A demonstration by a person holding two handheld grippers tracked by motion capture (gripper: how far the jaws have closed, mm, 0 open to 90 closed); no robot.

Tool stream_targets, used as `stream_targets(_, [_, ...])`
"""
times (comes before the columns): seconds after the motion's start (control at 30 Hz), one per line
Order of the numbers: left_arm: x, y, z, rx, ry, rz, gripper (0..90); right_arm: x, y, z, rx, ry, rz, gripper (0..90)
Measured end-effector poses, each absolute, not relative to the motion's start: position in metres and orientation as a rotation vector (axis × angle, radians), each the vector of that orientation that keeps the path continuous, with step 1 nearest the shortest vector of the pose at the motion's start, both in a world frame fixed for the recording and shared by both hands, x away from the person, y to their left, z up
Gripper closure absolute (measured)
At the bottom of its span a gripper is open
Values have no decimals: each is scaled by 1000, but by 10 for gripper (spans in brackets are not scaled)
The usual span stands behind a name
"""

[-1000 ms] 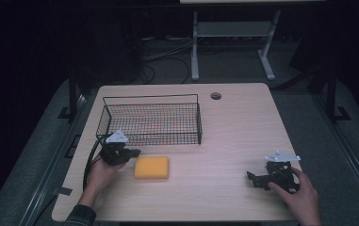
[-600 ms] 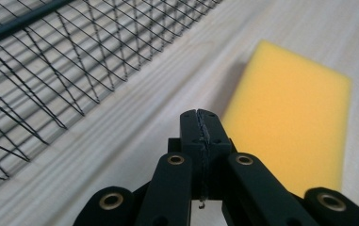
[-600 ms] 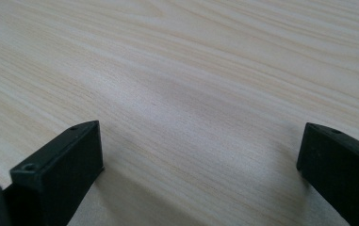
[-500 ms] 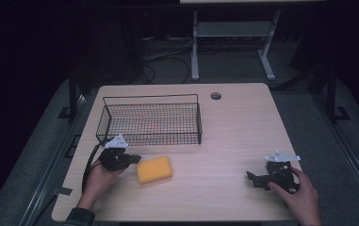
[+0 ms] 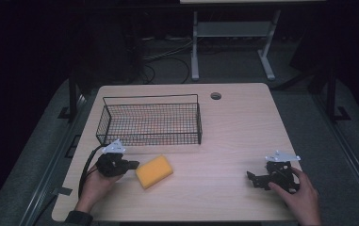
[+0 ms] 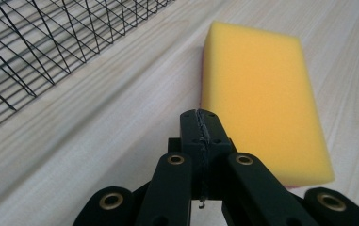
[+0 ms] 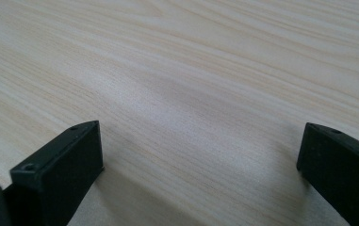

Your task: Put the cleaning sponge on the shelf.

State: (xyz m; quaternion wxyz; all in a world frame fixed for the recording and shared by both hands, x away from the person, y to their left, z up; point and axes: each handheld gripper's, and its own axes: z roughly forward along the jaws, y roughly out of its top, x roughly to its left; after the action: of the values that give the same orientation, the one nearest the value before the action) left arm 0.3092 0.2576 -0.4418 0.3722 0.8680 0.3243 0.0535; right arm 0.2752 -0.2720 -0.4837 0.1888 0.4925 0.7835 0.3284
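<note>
So the left gripper (image 6: 199, 117) has its jaws pressed fully together with nothing between them, tips right at the near edge of the yellow sponge (image 5: 154, 171), which lies flat on the worktop (image 5: 243, 127) just in front of the black wire basket (image 5: 150, 121). The right gripper (image 5: 257, 179) rests well apart near the right edge, jaws spread wide over bare wood.

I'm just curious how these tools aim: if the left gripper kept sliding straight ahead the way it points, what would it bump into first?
Most likely the yellow sponge: the left gripper, jaws shut, points at its near edge, and looks about to touch it.
</note>
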Motion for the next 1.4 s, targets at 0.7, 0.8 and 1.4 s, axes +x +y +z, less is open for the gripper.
stream_targets(0.7, [299, 261, -434, 2250, 963, 106, 711, 275, -272, -484, 1385, 2204, 923, 1])
stream_targets(0.8, [300, 260, -432, 2260, 988, 102, 606, 275, -272, -484, 1385, 2203, 923, 1])
stream_targets(1.4, [307, 239, -409, 2345, 1016, 85, 169, 275, -272, -484, 1385, 2204, 923, 1])
